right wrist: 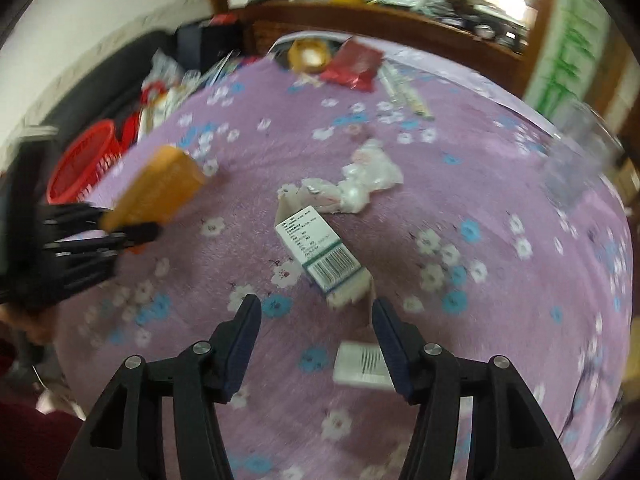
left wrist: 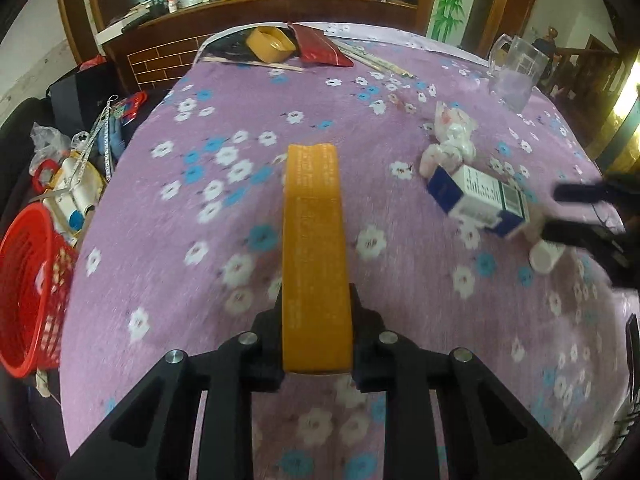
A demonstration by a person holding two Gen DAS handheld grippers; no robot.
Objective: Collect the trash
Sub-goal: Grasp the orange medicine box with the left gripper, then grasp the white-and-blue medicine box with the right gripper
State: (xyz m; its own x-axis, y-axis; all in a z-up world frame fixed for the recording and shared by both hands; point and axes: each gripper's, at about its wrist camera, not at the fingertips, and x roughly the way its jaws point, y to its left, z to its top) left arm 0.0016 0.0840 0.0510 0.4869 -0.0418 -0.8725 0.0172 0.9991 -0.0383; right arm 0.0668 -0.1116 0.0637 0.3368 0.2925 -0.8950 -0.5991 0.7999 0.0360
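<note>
While the left gripper (left wrist: 317, 364) is clamped on the near end of a flat orange carton (left wrist: 314, 248) — light, stiff card, best pinched across its thin faces as here — the right gripper (right wrist: 316, 344) hangs with jaws apart and empty over the purple flowered tablecloth (left wrist: 200, 280). Near it: a small white cap-like item (right wrist: 362, 366), then a blue-and-white barcode box (right wrist: 316, 248), open-ended, probably empty, light, crushable; take it across the narrow sides. Beyond: crumpled clear wrapper (right wrist: 364, 184), soft, slippery. Off the table's left edge, a red mesh basket (left wrist: 28, 292) — contents hidden. Farthest: clear glass mug (left wrist: 516, 72), apparently empty, fragile.
</note>
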